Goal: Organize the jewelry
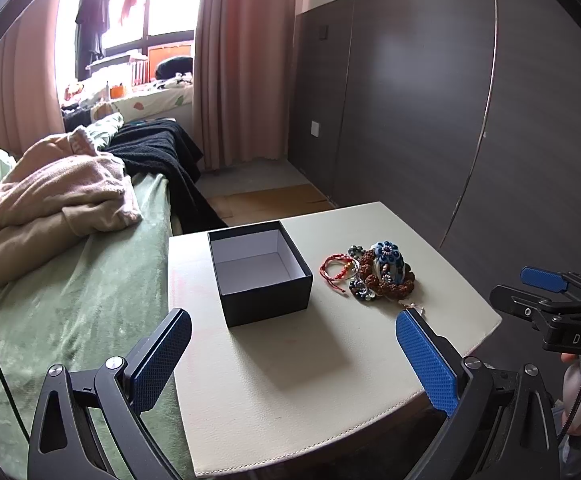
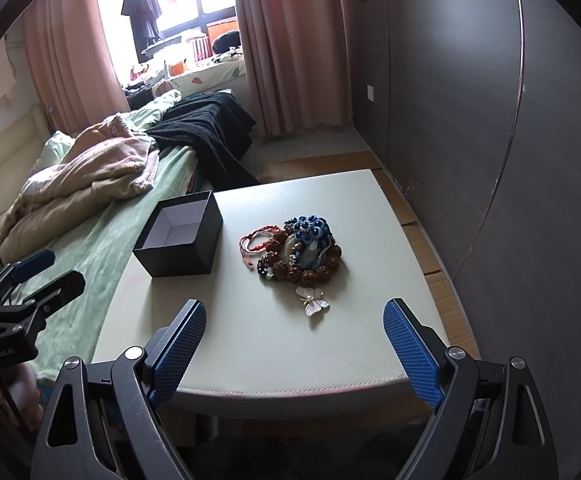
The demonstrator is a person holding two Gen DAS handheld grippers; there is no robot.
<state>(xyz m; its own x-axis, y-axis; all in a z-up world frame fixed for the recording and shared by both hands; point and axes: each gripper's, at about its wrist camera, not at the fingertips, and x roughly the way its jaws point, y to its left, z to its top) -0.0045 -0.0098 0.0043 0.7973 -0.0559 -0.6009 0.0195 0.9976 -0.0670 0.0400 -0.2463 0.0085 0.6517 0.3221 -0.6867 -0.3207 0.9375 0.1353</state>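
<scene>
A black box [image 1: 261, 276] [image 2: 180, 240] with a white inside stands open and empty on the cream table [image 1: 290, 380] [image 2: 290, 344]. To its right lies a jewelry pile [image 1: 378, 276] [image 2: 300, 250]: brown bead bracelets, a blue flower piece and a red cord bracelet [image 1: 335, 268] [image 2: 256, 240]. A pearly butterfly brooch [image 2: 314, 301] lies just in front of the pile. My left gripper [image 1: 292, 346] hangs open over the table's near edge, in front of the box. My right gripper [image 2: 294, 340] is open too, short of the brooch, nothing between its fingers.
A bed [image 1: 70, 300] with a green sheet, a pink blanket [image 1: 54, 192] and dark clothing [image 1: 162, 152] adjoins the table's left side. A dark wardrobe wall [image 1: 430, 100] runs along the right. Cardboard covers the floor [image 2: 438, 264] between table and wardrobe. A hand [image 1: 578, 392] holds the right gripper.
</scene>
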